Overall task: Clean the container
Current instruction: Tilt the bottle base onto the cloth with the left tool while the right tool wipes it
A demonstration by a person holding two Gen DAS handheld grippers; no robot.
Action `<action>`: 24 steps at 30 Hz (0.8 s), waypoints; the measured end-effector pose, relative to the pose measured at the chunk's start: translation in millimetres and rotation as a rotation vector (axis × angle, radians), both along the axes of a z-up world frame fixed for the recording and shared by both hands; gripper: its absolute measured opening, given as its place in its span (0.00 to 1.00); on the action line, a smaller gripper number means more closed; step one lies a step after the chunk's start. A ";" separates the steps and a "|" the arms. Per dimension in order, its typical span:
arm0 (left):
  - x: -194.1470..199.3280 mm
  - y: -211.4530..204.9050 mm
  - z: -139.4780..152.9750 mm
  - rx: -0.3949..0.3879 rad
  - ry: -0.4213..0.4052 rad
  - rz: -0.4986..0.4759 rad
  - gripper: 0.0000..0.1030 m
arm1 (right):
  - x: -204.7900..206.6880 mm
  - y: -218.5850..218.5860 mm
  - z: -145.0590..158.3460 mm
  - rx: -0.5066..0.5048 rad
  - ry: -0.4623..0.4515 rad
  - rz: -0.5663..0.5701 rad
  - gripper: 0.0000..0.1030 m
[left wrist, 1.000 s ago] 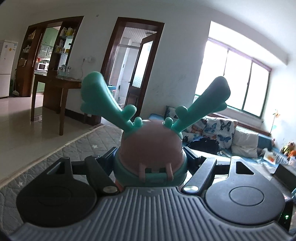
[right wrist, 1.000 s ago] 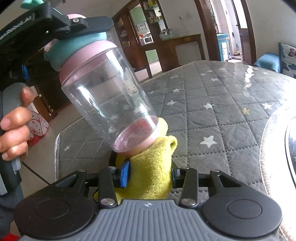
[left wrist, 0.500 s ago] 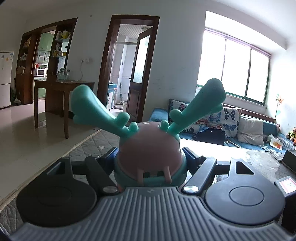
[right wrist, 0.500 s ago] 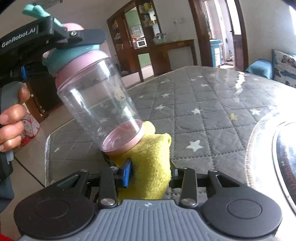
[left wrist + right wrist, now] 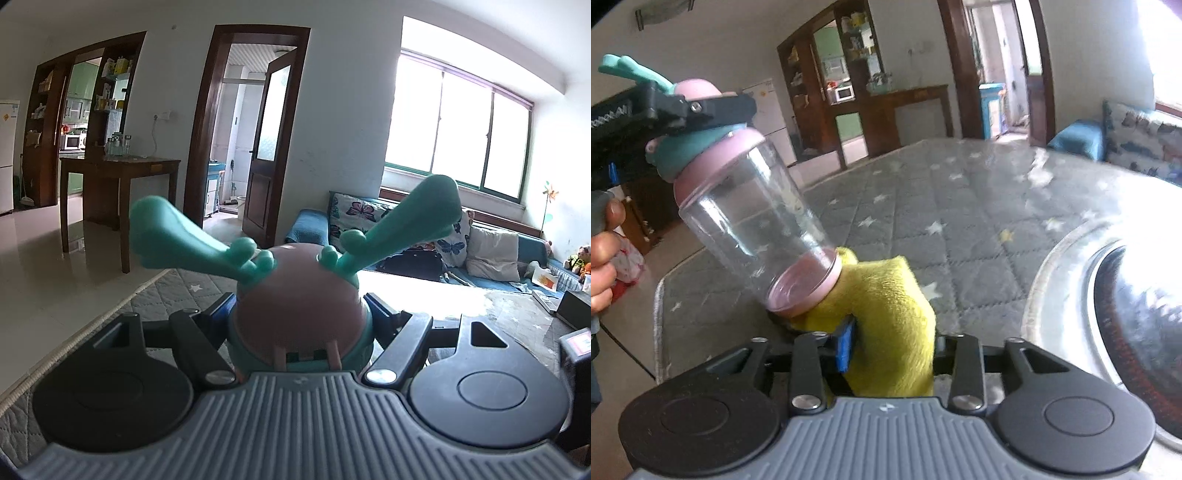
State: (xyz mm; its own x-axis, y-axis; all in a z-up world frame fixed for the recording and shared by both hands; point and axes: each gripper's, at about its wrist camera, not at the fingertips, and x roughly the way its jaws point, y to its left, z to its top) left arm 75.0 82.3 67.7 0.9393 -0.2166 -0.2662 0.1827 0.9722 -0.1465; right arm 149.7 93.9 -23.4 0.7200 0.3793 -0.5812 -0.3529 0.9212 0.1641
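Right wrist view: the yellow cloth (image 5: 886, 317) wiped the base of the container (image 5: 753, 225), held tilted in the air above the quilted table's (image 5: 960, 206) near-left corner.
The left gripper (image 5: 299, 325) clamped the lid; the right gripper (image 5: 890, 354), jaws just reopened slightly, gripped the cloth, which needed firm contact against the pink base rim.

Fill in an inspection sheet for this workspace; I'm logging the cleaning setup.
Surface: grey quilted star cover on the table.
Job's things: clear bottle tilted in the air, pink base against the yellow cloth.
Clutter: shiny round lid at right.
Grippers: left gripper clamps the bottle's cap; right gripper grips the cloth.
Cables: thin dark cable at the left edge.
Surroundings: sofa, window, wooden table.
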 end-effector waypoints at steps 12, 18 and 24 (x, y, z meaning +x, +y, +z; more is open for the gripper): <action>12.4 5.6 -1.7 -0.017 0.007 0.018 0.72 | -23.5 30.8 35.6 -0.146 -0.245 0.101 0.57; 10.7 6.9 -5.4 -0.021 0.005 0.020 0.72 | -14.5 65.2 24.1 -0.269 -0.241 0.219 0.62; 10.5 9.4 -6.5 -0.024 0.008 0.023 0.72 | 14.4 88.9 -0.1 -0.337 -0.169 0.268 0.71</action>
